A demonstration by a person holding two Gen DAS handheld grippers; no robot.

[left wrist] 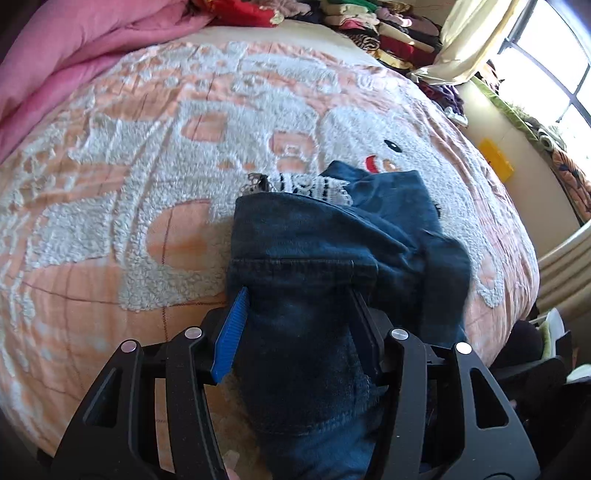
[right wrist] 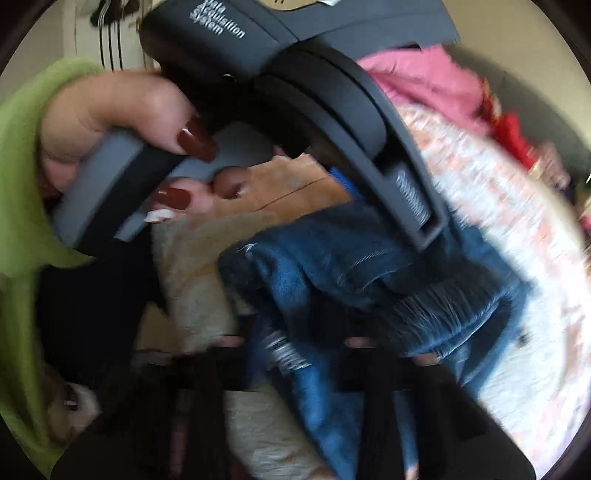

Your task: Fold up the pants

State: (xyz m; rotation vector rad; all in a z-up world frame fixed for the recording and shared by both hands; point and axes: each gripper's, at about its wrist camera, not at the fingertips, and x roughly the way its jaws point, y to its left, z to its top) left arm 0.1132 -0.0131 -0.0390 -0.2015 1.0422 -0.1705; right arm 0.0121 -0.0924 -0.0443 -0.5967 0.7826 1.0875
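Observation:
Dark blue denim pants [left wrist: 332, 236] lie bunched on the peach and white fleece bedspread [left wrist: 129, 166]. A striped white lining shows at their far edge. My left gripper [left wrist: 299, 314] is shut on a thick fold of the pants, its blue pad on the left side. In the right wrist view, which is blurred, my right gripper [right wrist: 295, 354] has the same pants [right wrist: 332, 266] between its fingers and seems shut on them. The other gripper's body [right wrist: 295, 92] and the hand holding it fill the top of that view.
A pink quilt [left wrist: 74, 55] lies along the far left of the bed. Stacks of clothes [left wrist: 369, 22] are piled at the back. A window [left wrist: 554, 55] and a yellow object [left wrist: 496, 158] are on the right, past the bed's edge.

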